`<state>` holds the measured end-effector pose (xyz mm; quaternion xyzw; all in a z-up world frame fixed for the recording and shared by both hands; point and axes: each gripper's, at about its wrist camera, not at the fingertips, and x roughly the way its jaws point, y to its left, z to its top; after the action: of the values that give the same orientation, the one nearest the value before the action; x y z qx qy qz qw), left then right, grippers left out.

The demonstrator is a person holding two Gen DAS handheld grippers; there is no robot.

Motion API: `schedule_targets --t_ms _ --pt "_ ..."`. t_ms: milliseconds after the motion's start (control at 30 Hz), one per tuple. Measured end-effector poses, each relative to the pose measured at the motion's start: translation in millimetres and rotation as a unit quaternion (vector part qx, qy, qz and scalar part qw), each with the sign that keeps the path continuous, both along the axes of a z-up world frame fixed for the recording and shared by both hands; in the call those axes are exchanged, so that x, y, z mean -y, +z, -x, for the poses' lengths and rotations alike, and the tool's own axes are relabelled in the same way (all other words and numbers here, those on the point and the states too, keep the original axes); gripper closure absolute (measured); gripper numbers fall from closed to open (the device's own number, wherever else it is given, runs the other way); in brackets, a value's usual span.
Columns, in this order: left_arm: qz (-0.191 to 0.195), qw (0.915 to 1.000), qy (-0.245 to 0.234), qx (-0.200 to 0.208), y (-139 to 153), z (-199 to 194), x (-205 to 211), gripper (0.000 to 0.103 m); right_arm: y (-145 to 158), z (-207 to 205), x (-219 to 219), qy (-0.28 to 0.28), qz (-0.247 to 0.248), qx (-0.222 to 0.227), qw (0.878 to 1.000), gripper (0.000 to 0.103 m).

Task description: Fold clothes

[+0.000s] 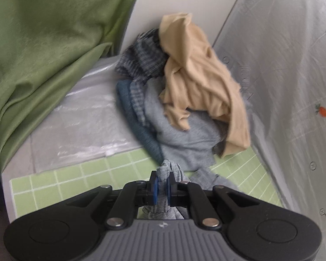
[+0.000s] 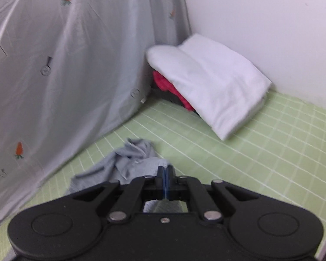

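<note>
The grey garment (image 1: pixel 180 143) lies on the green checked sheet (image 1: pixel 76 174), spilling out from the bottom of the laundry pile at twelve o'clock from your left gripper (image 1: pixel 162 186). Your left gripper pinches a bunched fold of that grey cloth between its blue pads (image 1: pixel 154 188), and the fabric runs down past the fingers toward you. Over the pile lies a tan garment (image 1: pixel 197 82), with a dark striped piece (image 1: pixel 141 56) at ten o'clock from it, against the wall.

In the right wrist view, your right gripper (image 2: pixel 164 181) has its jaws pressed tight together on an edge of grey cloth (image 2: pixel 128 161), which trails off toward ten o'clock across the checked sheet. At one o'clock from that gripper a folded white garment (image 2: pixel 208 82) leans over something red (image 2: pixel 171 87) in the corner. A grey carrot-print sheet (image 2: pixel 65 65) hangs at nine to eleven o'clock.
</note>
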<state>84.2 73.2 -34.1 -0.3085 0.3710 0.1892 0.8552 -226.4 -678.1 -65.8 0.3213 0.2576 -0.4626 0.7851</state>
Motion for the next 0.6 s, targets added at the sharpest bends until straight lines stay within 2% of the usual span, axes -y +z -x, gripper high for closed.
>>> schedule_targets --t_ms 67,167,467,533,600 --pt "0.011 0.9993 0.015 -0.032 -20 9 -5 0.095 -29 9 -2 -0.005 -0.052 -0.034 0.998 0.102" --pt "0.02 0.9984 0.029 -0.045 -32 24 -12 0.095 -55 21 -12 -0.006 -0.088 -0.044 0.995 0.102" --pt "0.006 0.9977 0.05 -0.047 -30 27 -34 0.094 -50 10 -18 0.041 -0.083 -0.058 0.994 0.101" --pt "-0.005 0.9975 0.031 -0.063 -34 24 -27 0.092 -52 9 -22 0.041 -0.082 -0.063 0.994 0.098" --pt "-0.023 0.9973 0.013 -0.069 -34 24 -16 0.08 -53 11 -24 0.035 -0.088 -0.057 0.994 0.088"
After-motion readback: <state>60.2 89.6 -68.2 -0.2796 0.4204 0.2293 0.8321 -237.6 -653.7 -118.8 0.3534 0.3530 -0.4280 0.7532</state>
